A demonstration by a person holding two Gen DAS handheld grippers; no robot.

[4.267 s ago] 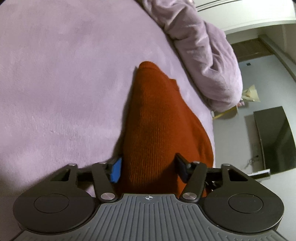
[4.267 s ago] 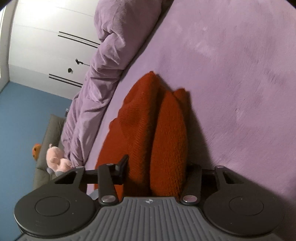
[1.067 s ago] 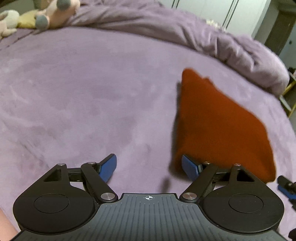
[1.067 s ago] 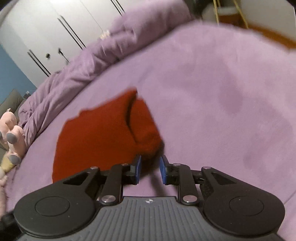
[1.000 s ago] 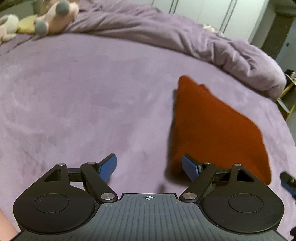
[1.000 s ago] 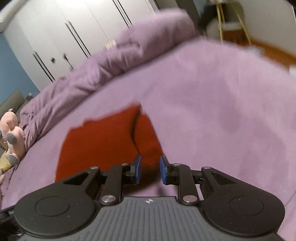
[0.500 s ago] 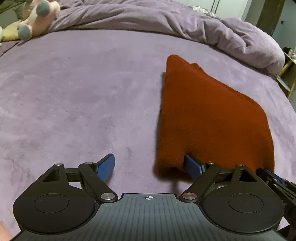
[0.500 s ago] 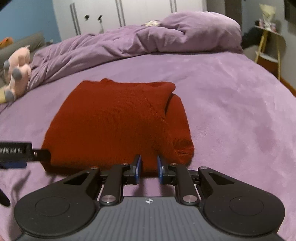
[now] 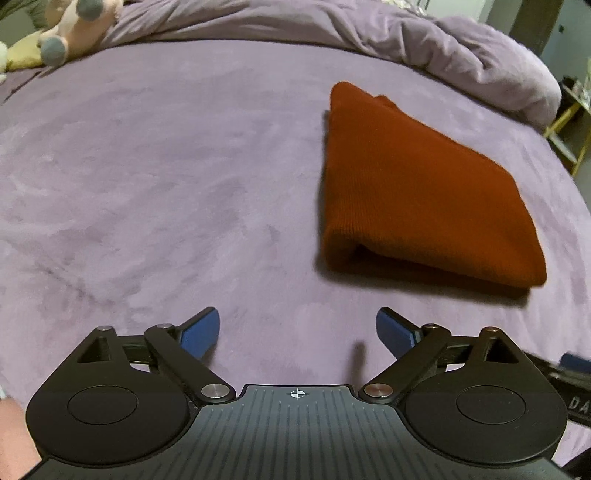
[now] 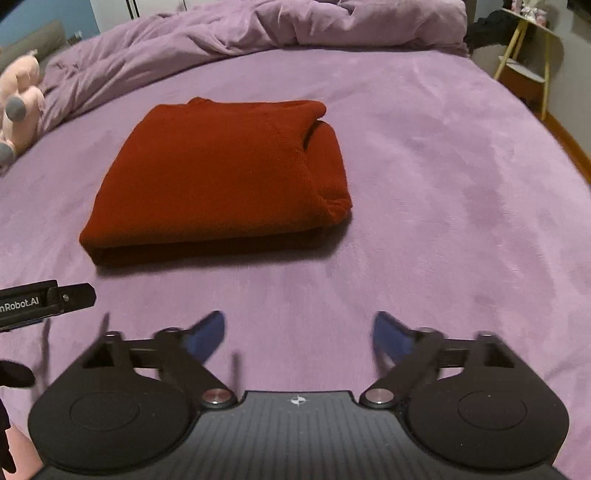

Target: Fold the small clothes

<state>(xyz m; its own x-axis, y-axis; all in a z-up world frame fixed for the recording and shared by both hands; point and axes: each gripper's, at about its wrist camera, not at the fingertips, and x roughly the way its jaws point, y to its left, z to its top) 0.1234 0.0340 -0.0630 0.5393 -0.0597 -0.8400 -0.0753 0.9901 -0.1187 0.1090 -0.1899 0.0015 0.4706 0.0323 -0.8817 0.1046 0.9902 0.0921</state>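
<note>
Bedding dominates both views: a purple bed cover [image 10: 443, 166] lies flat, and a crumpled purple duvet [image 10: 258, 26] is heaped along its far edge. On the cover, well short of the duvet, rests the folded rust-red sweater [image 10: 221, 173], a thick squarish bundle with its layered fold edge facing the cameras and a rolled edge along its right side in the right wrist view. In the left wrist view the sweater [image 9: 417, 192] sits ahead and to the right.

Right gripper [image 10: 297, 334] hangs just short of the sweater's near edge, jaws spread wide, holding nothing, its blue pads somewhat blurred. Left gripper [image 9: 297, 332] sits short of the sweater's near left corner, jaws likewise wide and empty, clear of the cloth.

Beyond the sweater's left side, by the duvet, lies a pink plush toy [image 10: 18, 103]. Off the cover's far right corner stands a yellow-legged side table [image 10: 524, 70].
</note>
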